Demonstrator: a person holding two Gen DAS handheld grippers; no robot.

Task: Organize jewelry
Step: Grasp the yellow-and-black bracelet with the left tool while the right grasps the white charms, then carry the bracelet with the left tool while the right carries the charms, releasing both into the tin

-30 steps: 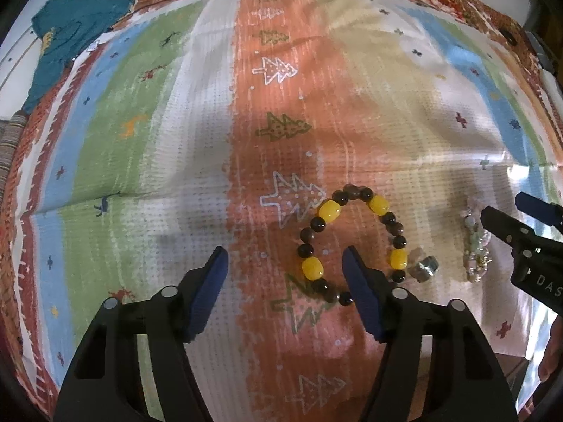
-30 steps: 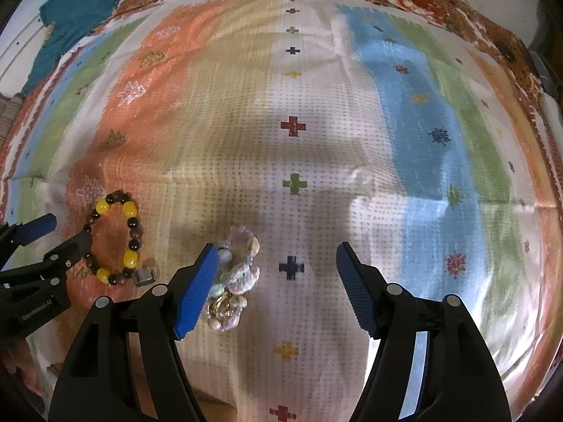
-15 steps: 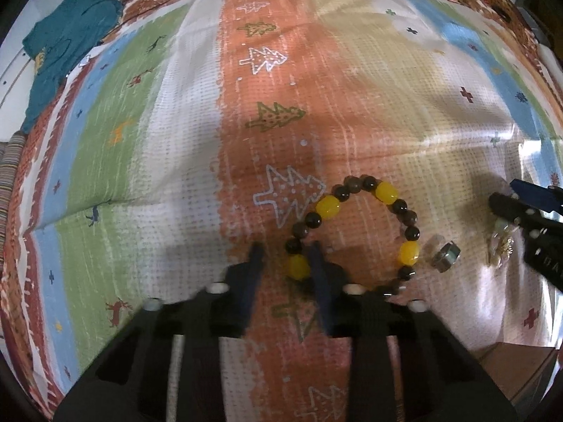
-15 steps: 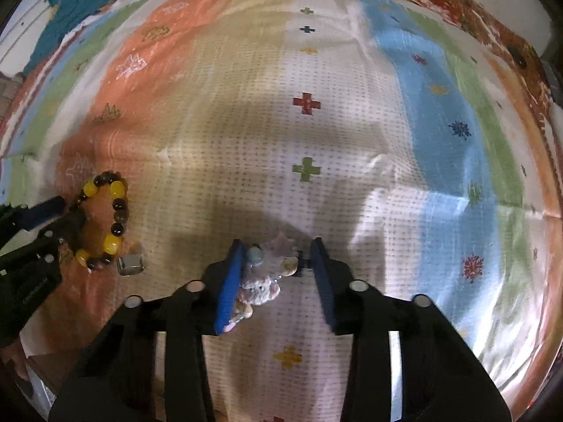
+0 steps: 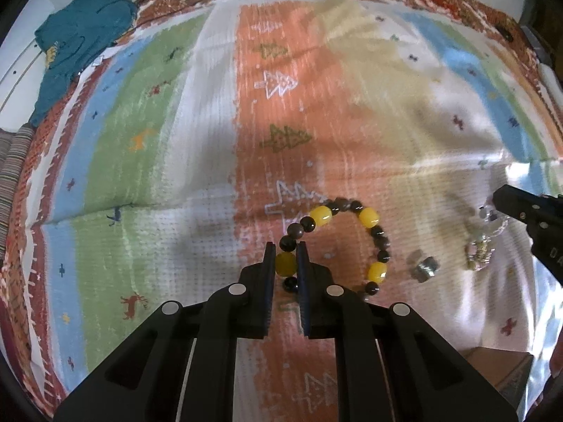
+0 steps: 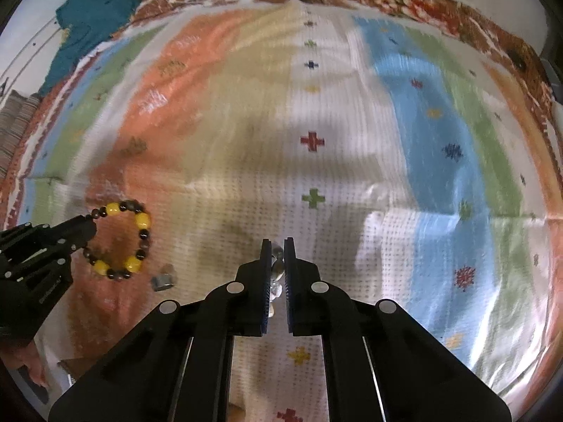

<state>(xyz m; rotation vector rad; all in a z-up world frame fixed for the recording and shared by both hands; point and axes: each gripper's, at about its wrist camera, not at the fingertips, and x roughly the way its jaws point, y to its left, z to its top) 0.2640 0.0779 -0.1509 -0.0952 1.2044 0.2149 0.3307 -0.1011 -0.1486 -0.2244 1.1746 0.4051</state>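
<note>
Between the left gripper (image 5: 285,251) pads sits one yellow bead of the beaded bracelet (image 5: 369,218), and the jaws are pinched right down onto it, with only that bead's width between them. From that pinch the bracelet's loop of yellow and dark beads curves away to the right over the orange stripe of the patterned blanket (image 5: 218,112). Just right of the loop lies a small silver ring (image 5: 426,266), on its own and touching nothing. Further right, the right gripper (image 5: 501,198) comes in from the edge, and the pale shell-and-crystal bracelet (image 5: 480,251) hangs from its tip, trailing down toward the white part of the cloth.

Over to the right wrist view: the right gripper (image 6: 278,246) jaws are clamped nearly together, and pale beads of the shell-and-crystal bracelet (image 6: 278,274) show in the narrow slot between the pads, so it has a firm hold. Whether the bracelet's lower end touches the blanket (image 6: 352,176) I can't tell. Off to the left, the beaded bracelet (image 6: 142,219) rests on the orange stripe with the left gripper (image 6: 89,223) nosed into its near side, and the silver ring (image 6: 162,281) sits between the two bracelets. A teal garment (image 5: 77,49) lies crumpled at the far left corner, beyond the blanket's border.
</note>
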